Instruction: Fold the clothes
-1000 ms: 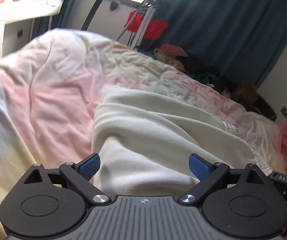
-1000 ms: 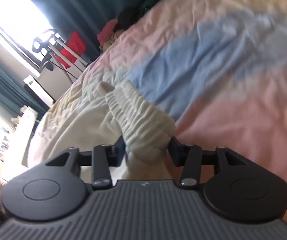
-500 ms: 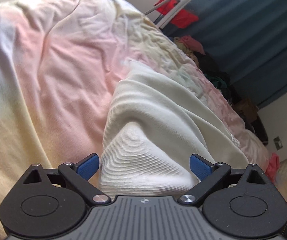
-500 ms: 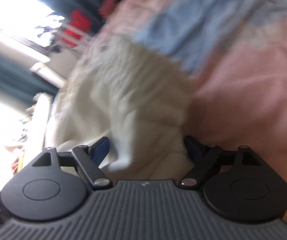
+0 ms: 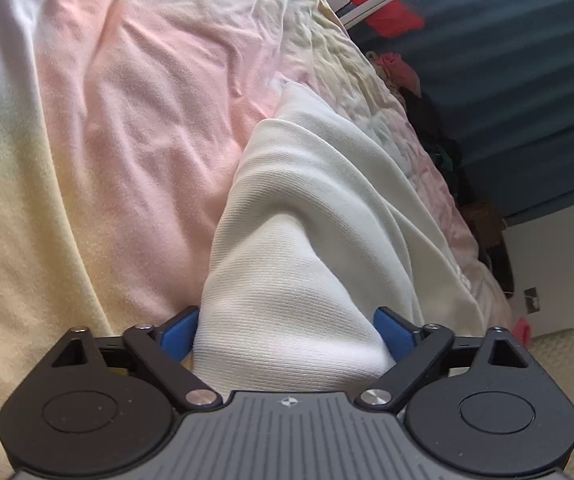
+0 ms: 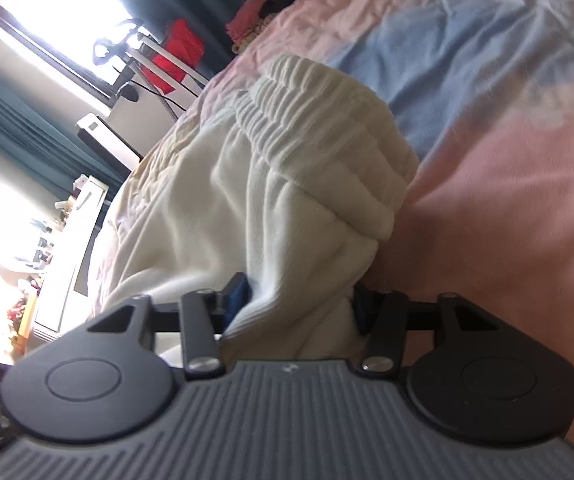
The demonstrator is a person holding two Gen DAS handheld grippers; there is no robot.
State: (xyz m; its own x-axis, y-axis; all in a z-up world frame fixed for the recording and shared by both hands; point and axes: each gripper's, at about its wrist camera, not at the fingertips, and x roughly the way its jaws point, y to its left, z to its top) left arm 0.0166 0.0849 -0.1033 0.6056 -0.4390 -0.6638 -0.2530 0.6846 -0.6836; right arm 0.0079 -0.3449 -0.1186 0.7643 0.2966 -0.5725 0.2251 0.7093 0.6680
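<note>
A cream-white knit garment (image 5: 311,216) lies on a pastel bed cover (image 5: 107,128). In the left wrist view my left gripper (image 5: 285,330) has its blue pads wide apart, with a fold of the garment lying between them. In the right wrist view the garment (image 6: 287,184) shows its ribbed elastic band (image 6: 327,120), bunched up. My right gripper (image 6: 299,304) has its jaws closed in on the fabric just below that band. The right pads are mostly hidden by cloth.
The bed cover is pink, yellow and blue (image 6: 487,60). A drying rack with a red cloth (image 5: 391,16) stands by dark teal curtains (image 5: 527,80). A pile of clothes (image 5: 399,72) lies past the bed's far edge. A white desk (image 6: 71,248) stands under the window.
My right gripper opened about half a second ago and has closed again on the garment below the ribbed band. My left gripper tilted down toward the bed and stayed open.
</note>
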